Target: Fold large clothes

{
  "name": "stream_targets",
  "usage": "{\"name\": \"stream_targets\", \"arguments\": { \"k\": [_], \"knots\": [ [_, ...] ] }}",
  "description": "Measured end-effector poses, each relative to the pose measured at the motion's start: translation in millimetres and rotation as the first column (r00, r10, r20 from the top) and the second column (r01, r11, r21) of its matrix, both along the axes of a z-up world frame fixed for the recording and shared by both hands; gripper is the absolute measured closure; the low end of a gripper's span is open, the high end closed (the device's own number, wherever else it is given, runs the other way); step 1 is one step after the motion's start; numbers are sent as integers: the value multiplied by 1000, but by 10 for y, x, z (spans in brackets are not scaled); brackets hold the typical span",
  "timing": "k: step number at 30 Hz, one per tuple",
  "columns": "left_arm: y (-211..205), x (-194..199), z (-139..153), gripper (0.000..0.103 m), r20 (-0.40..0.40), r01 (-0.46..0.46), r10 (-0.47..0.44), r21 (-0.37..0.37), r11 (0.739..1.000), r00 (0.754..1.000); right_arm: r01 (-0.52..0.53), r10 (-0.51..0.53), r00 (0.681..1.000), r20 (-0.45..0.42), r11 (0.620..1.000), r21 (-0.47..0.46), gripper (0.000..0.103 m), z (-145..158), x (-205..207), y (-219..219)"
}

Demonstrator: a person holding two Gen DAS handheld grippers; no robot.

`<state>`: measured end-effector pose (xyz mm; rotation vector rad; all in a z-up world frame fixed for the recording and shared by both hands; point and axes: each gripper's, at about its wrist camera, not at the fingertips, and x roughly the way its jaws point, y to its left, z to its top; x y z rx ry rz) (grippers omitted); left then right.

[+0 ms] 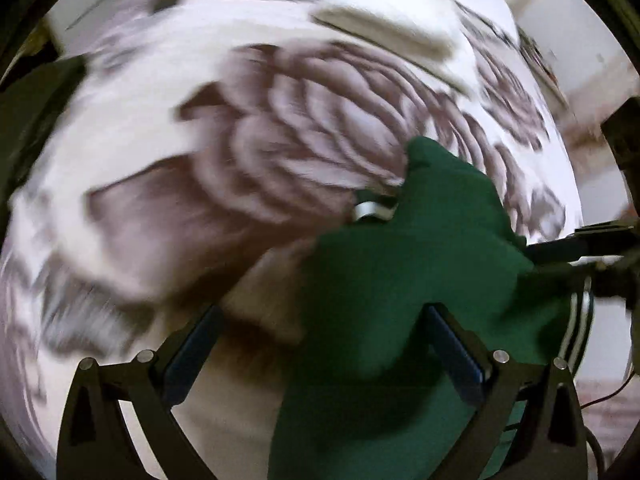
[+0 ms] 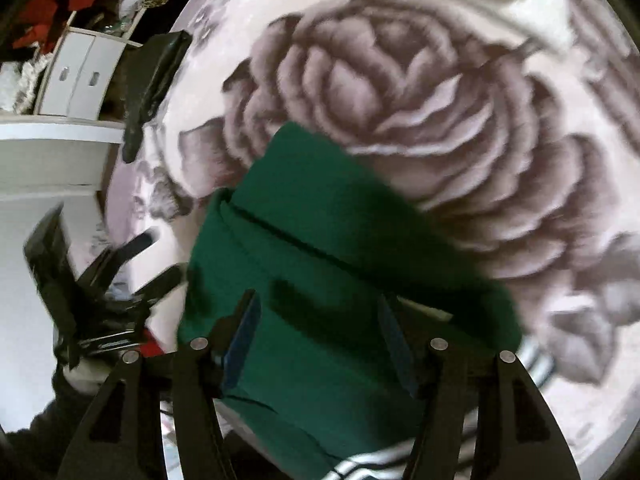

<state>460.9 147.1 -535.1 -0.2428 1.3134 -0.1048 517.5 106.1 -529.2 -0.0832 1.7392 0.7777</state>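
Note:
A dark green garment (image 1: 400,280) with white stripes at its edge lies bunched on a bed cover printed with big grey roses (image 1: 260,140). My left gripper (image 1: 324,316) is open above it; the cloth lies under the right finger and nothing is clamped. In the right wrist view the green garment (image 2: 320,240) is folded over with a seam running across. My right gripper (image 2: 320,308) is open just over the cloth, jaws apart. The left gripper (image 2: 132,264) shows blurred at the garment's left side.
The rose-print bed cover (image 2: 440,100) fills most of both views. A white folded cloth (image 1: 400,12) and something red lie at the far end. A white cabinet with drawers (image 2: 80,76) and a black object (image 2: 152,84) stand beside the bed's left edge.

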Motion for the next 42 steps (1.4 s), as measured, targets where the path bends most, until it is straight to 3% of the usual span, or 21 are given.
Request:
{"name": "stream_targets", "arguments": {
  "k": [3,4,5,6,10,13,16,18,21,23,24,25,29,31,33,36,38,41,42],
  "knots": [
    [-104,135,30,0,17,33,-34,38,999,999,-49,48,999,14,999,10,40,-161,-55,148],
    [-116,151,55,0,23,28,-30,52,998,999,-66,66,997,47,998,14,45,-186,-75,203],
    [-124,150,84,0,30,19,-21,70,997,999,-85,84,994,65,996,13,59,-198,-102,248],
    [-130,118,115,0,42,5,-9,93,996,999,-113,113,990,81,994,-8,89,-205,-150,305],
    [-110,-33,277,0,108,-57,41,145,988,993,-123,124,973,194,992,-16,97,92,-245,360],
    [14,-126,368,0,149,-130,107,155,979,983,-7,-1,976,219,999,34,97,293,-100,191],
    [155,-139,242,0,116,-177,162,130,976,980,39,-40,963,268,999,9,98,239,48,98],
    [245,-143,116,0,74,-205,198,106,973,977,52,-44,979,200,998,-35,98,-50,180,70],
    [302,-187,59,0,66,-214,208,117,970,976,-43,45,997,59,998,-50,92,-330,260,173],
    [327,-225,57,0,78,-213,205,115,970,976,-126,130,989,68,990,-60,63,-258,287,282],
    [342,-237,45,0,81,-213,205,116,970,976,-161,167,979,117,985,-60,36,-182,306,335],
    [354,-243,36,0,83,-214,205,119,969,975,-187,196,967,166,980,-65,18,-122,326,390],
    [430,-237,-61,0,74,-229,220,149,962,973,-358,367,912,186,930,-81,16,-174,296,726],
    [477,-222,-164,0,38,-235,232,203,950,972,-469,481,865,146,877,-107,14,-372,202,958],
    [543,-214,-283,0,-3,-240,249,250,938,969,-530,540,838,79,840,-114,14,-591,143,1123],
    [674,-254,-411,0,-35,-270,283,213,939,958,-540,541,840,25,840,-46,14,-759,101,1259],
    [703,-272,-455,0,-39,-269,282,201,942,959,-521,522,852,40,853,-35,25,-762,44,1248],
    [708,-275,-473,0,-29,-246,256,193,950,966,-334,336,939,-74,942,34,47,-739,173,1041],
    [718,-277,-460,0,-21,-244,252,185,952,967,-201,213,960,-182,976,81,56,-759,295,886]
  ]
}}
